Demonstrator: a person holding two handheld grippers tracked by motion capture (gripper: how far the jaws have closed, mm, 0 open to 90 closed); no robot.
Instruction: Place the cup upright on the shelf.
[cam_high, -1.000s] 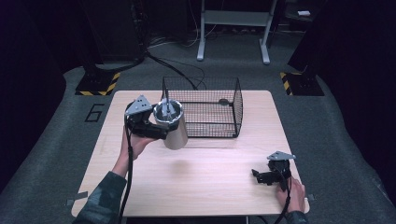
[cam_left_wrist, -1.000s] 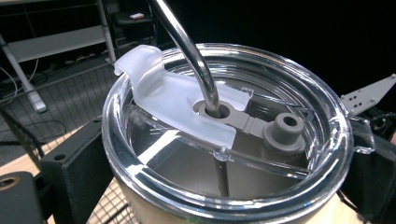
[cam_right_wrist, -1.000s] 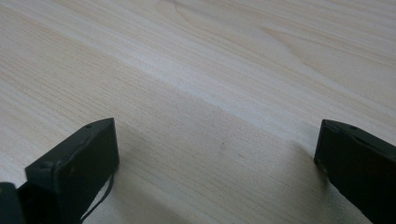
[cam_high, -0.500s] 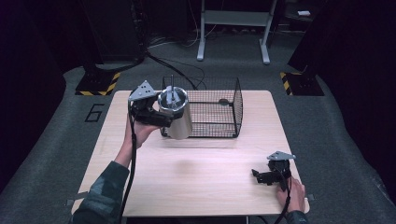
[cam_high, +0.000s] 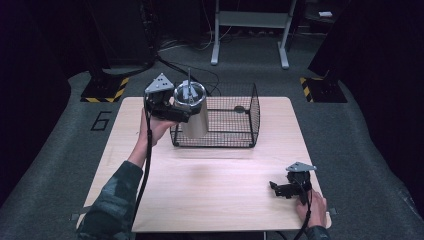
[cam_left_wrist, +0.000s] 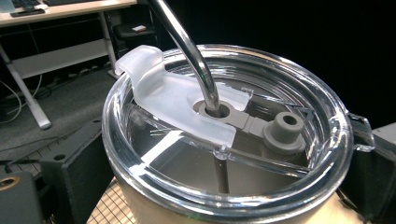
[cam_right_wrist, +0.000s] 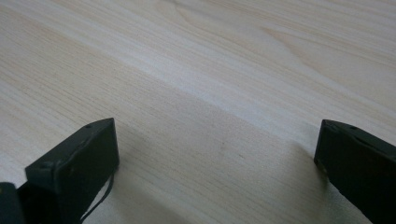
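Note:
A cream tumbler (cam_high: 195, 117) with a clear lid (cam_left_wrist: 224, 140) and a metal straw (cam_left_wrist: 191, 51) hangs above the left end of the black wire basket (cam_high: 235, 125). My left gripper (cam_high: 176, 114) is shut on the tumbler's upper body, a jaw pressed on each side of it in the left gripper view. Near the table's front right corner, my right gripper (cam_high: 281, 189) rests low over the wood; its jaws stand wide apart with only bare tabletop (cam_right_wrist: 210, 93) between them.
The wooden table (cam_high: 200, 190) stretches bare between the basket and the right hand. A small dark object (cam_high: 240, 108) lies inside the basket's far right. Beyond the table are a white desk frame (cam_high: 250, 30) and black stands on grey floor.
My left gripper has carried the tumbler up and to the right, from beside the basket's left wall to over its left end. The right gripper has stayed put.

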